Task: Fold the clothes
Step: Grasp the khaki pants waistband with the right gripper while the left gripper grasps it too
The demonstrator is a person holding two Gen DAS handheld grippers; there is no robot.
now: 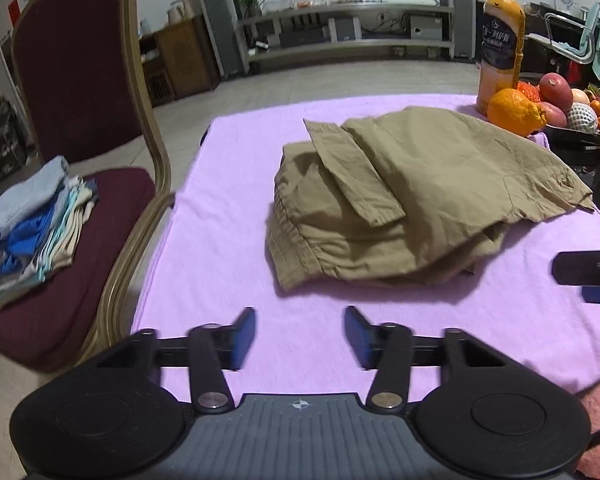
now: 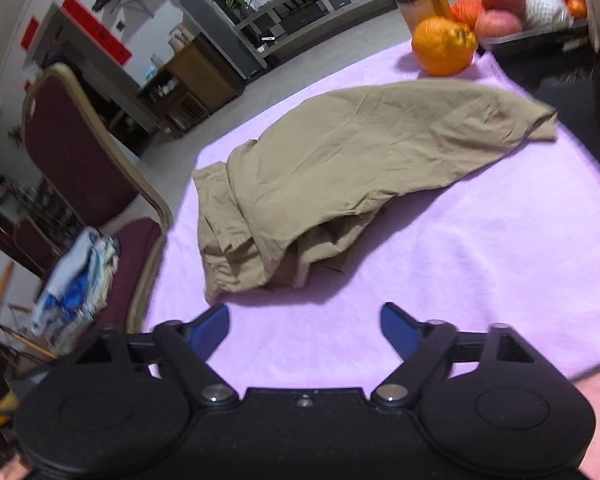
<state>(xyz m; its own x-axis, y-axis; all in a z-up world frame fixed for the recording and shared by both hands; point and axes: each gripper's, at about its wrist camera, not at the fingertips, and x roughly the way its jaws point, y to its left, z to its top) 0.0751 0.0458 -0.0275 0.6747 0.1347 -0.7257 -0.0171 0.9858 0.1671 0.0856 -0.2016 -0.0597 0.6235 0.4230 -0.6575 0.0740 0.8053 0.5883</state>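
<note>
Maroon upholstery fills the far left: a chair (image 1: 80,92) with a brass-coloured frame stands just beside the table's left edge, and a stack of folded clothes (image 1: 32,232) rests on its seat. Next comes the lilac towel (image 1: 220,200) spread over the table, its left edge hanging close to the chair arm. The left gripper (image 1: 300,338) points downward over the near part of the towel, its blue-padded jaws apart with nothing between them, only bare towel beneath. Ahead of it, near the middle of the towel, lies the khaki garment (image 1: 400,200), loosely doubled over, its elastic waistband toward the left and a loose flap lying across the top. A strip of bare towel separates its near hem from both grippers. The right gripper (image 2: 305,330) is also tilted down over the near towel, jaws spread wide and empty; its tips show at the right edge of the left wrist view. Farther right, an orange (image 1: 516,112) sits at the towel's far corner just beyond the garment, with a juice bottle (image 1: 500,44) and a fruit tray (image 1: 576,132) behind it.
</note>
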